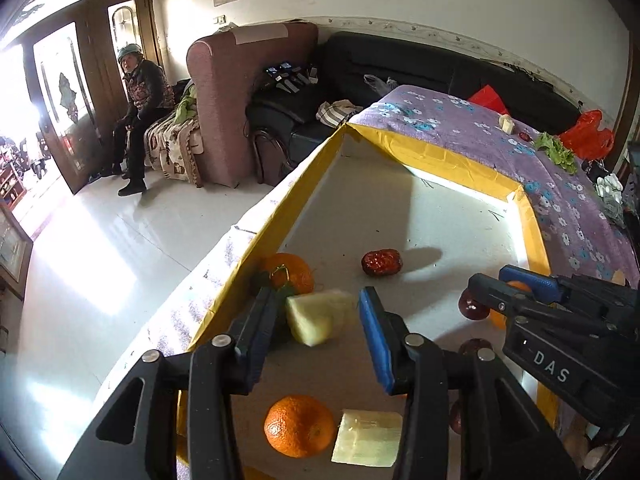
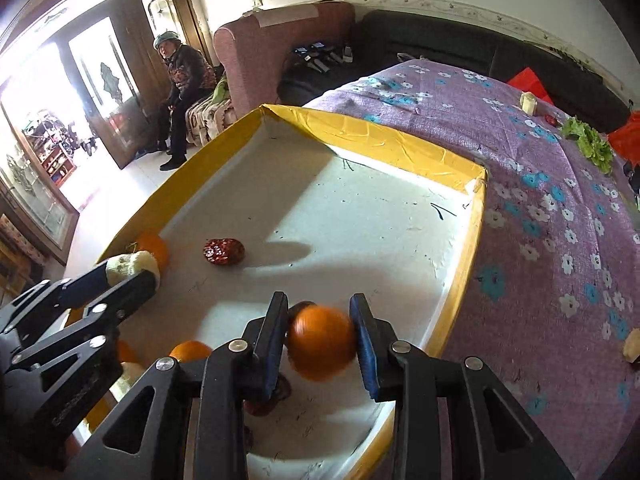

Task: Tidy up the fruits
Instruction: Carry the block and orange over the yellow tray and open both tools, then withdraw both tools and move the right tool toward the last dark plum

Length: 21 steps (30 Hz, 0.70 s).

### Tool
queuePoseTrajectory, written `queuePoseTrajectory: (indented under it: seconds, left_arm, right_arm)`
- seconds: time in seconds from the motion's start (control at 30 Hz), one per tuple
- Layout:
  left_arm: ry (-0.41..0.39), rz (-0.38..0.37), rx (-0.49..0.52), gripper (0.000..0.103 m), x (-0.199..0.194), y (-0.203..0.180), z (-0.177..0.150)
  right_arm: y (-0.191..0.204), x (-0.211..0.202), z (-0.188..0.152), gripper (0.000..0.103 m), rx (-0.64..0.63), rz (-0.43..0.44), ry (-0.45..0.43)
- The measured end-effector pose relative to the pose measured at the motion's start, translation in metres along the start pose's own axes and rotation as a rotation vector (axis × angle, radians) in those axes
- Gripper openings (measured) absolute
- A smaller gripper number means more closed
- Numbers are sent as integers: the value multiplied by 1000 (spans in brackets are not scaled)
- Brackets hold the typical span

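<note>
A yellow-rimmed white tray (image 1: 448, 160) (image 2: 384, 136) lies on the purple flowered tablecloth. My left gripper (image 1: 316, 320) is open around a pale fruit chunk (image 1: 318, 316), blurred, touching the left finger only. Beside it sits an orange with leaves (image 1: 294, 272). A red date (image 1: 381, 263) (image 2: 223, 251) lies mid-tray. Nearer me lie an orange (image 1: 299, 426) and a pale chunk (image 1: 368, 438). My right gripper (image 2: 320, 340) is open around a blurred orange (image 2: 322, 343), with small gaps at the pads. Dark dates (image 2: 276, 394) lie under it.
On the cloth beyond the tray are a pale chunk (image 2: 528, 103), a red date (image 2: 552, 120), lettuce (image 2: 590, 142) and red bags (image 1: 588, 136). A pale piece (image 2: 633, 345) lies right of the tray. Sofas and a seated person (image 1: 140, 108) are behind.
</note>
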<state>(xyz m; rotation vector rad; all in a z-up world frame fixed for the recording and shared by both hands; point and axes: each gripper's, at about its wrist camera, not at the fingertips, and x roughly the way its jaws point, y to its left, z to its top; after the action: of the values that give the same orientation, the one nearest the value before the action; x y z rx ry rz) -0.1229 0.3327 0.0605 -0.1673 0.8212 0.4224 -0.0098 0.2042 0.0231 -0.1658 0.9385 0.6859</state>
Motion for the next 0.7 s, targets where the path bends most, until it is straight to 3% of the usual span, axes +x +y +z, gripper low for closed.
queuePoseTrajectory:
  seconds: [0.13, 0.3, 0.4, 0.53, 0.7]
  left_arm:
    - [-55, 14, 4, 70, -21, -1, -1]
    - [-92, 25, 11, 77, -40, -5, -1]
    - [-105, 10, 9, 80, -51, -9, -1]
    - [-129, -53, 7, 82, -71, -17, -4]
    - [-173, -186, 33, 86, -97, -46, -6]
  right_arm:
    - [6, -2, 1, 38, -23, -3, -9]
    - [8, -22, -1, 54, -19, 23, -55]
    - [4, -41, -5, 56, -2, 36, -93]
    - [-14, -65, -19, 60, 48, 38, -122]
    - [-43, -95, -50, 61, 95, -37, -138]
